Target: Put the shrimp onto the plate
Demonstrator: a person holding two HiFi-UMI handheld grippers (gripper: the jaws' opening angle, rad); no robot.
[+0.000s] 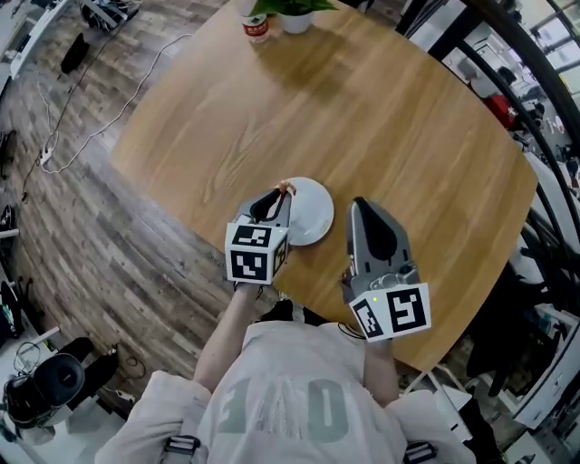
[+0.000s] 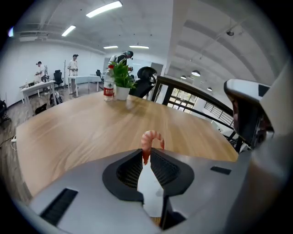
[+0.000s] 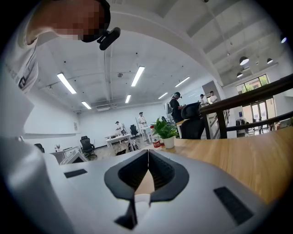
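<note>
A pink shrimp (image 2: 149, 139) is pinched by its tail in my left gripper (image 2: 145, 157), its curled body sticking up past the tips. In the head view that left gripper (image 1: 283, 193) hovers over the left rim of the white plate (image 1: 313, 213), with the shrimp (image 1: 286, 188) at its tips. My right gripper (image 1: 360, 206) hangs just right of the plate, above the table. Its jaws are closed together with nothing between them (image 3: 148, 157).
The round wooden table (image 1: 381, 118) carries a potted plant (image 1: 292, 11) and a red-labelled bottle (image 1: 257, 27) at its far edge. Cables (image 1: 63, 136) trail on the wood floor to the left. A black railing (image 1: 526, 109) runs past the right side.
</note>
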